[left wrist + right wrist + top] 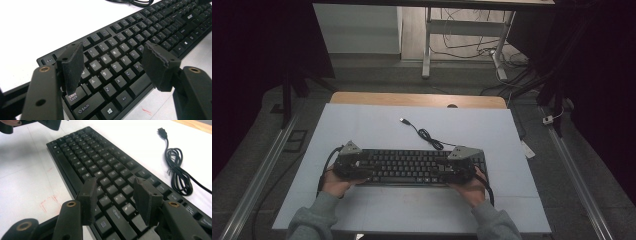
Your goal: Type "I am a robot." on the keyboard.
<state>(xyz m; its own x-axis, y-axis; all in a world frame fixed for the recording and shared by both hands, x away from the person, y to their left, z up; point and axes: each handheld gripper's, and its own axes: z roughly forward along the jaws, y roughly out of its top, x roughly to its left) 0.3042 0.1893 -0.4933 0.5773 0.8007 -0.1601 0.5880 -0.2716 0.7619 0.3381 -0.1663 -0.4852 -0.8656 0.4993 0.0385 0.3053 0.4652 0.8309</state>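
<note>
Black keyboard [412, 166] lies flat on the white bench [377, 125], near the front edge, long side across the high view. Its cable [427, 136] is coiled just behind it, with the USB plug [404, 120] loose on the bench.

Left gripper [357, 172] is held at the keyboard's left end; in the left gripper view its jaws stand wide apart above the letter keys, with nothing seen pressed between the pads [72, 66]. Right gripper [457, 172] is held at the right end; its jaws are also apart over the keys, clamped on nothing.

Risks, as judged:
- Pads could be closed on keycaps rather than on the case edge, so keys would be pressed or popped off.
- With uneven grip at the two ends, the keyboard could be tilted or dropped when lifted.
- The loose cable could be dragged and snagged if the keyboard is moved.

Hard to make out:
- Whether any pad touches a key cannot be told.
- The keyboard's front edge is hidden by the grippers and hands [334, 184] in the high view.
- Most key legends are blurred in the right gripper view.
</note>
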